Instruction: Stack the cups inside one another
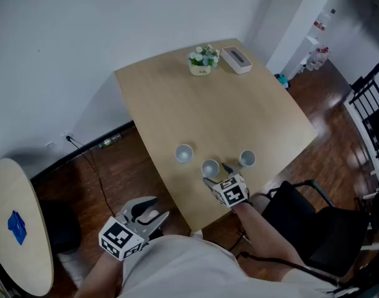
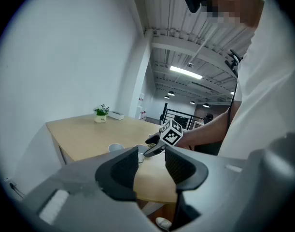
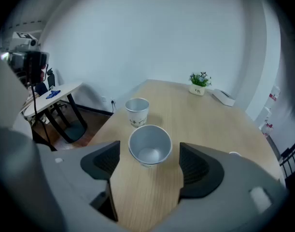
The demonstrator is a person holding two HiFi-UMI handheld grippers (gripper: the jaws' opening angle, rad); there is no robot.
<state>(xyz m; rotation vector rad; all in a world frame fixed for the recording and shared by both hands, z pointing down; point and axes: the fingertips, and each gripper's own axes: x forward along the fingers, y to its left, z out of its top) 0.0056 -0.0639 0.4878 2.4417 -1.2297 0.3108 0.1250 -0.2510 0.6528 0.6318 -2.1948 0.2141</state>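
We hold the right tool [image 3: 149, 153], jaws apart, round 1 grey metal cup [image 3: 149, 140] on the tan wooden counter [image 1: 177, 98], the left tool [image 2: 151, 165] at its 7 o'clock gaping empty.

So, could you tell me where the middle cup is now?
Head view: the middle cup stands by the table's near edge, between the left cup and right cup, at the open right gripper's mouth.

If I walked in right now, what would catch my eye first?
Three cups stand in a row near the front edge of the table: the left cup, the middle cup and the right cup. The right tongs gape open with the middle cup between their tips, while the left tongs hang open and empty off to the side.
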